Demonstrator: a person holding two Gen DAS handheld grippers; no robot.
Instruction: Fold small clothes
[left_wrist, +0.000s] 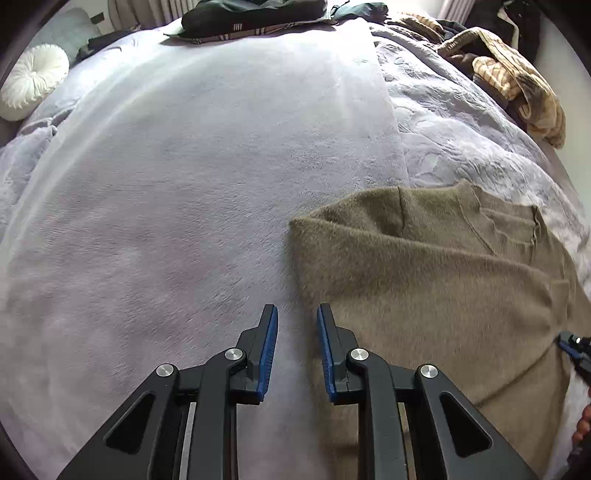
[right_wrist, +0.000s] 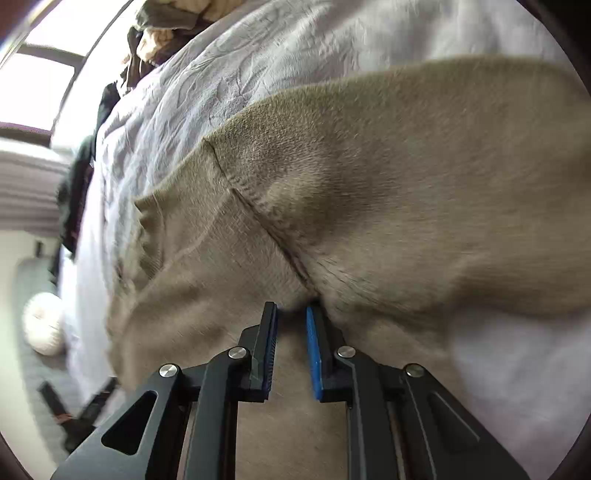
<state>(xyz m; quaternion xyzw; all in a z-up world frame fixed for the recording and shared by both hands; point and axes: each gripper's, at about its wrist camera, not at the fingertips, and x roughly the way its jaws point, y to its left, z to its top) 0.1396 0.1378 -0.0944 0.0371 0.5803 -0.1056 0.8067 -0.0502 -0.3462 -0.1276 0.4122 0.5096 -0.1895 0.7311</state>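
Observation:
A brown knit sweater (left_wrist: 424, 280) lies flat on the lavender blanket (left_wrist: 192, 192) of a bed, with its neck toward the far right. My left gripper (left_wrist: 297, 314) hovers at the sweater's left edge. Its blue pads stand a narrow gap apart, and only blanket shows between the tips. In the right wrist view the sweater (right_wrist: 388, 184) fills the frame. My right gripper (right_wrist: 291, 310) is shut on a bunched fold of it, where a seam runs down into the tips. The right gripper (left_wrist: 574, 349) also peeks in at the edge of the left wrist view.
Dark and plaid clothes (left_wrist: 255, 18) are piled at the far end of the bed, and striped tan garments (left_wrist: 517, 77) lie at the far right. A white round cushion (left_wrist: 33, 79) sits far left. Another round cushion (right_wrist: 44, 325) and a dark stand (right_wrist: 74, 410) are on the floor.

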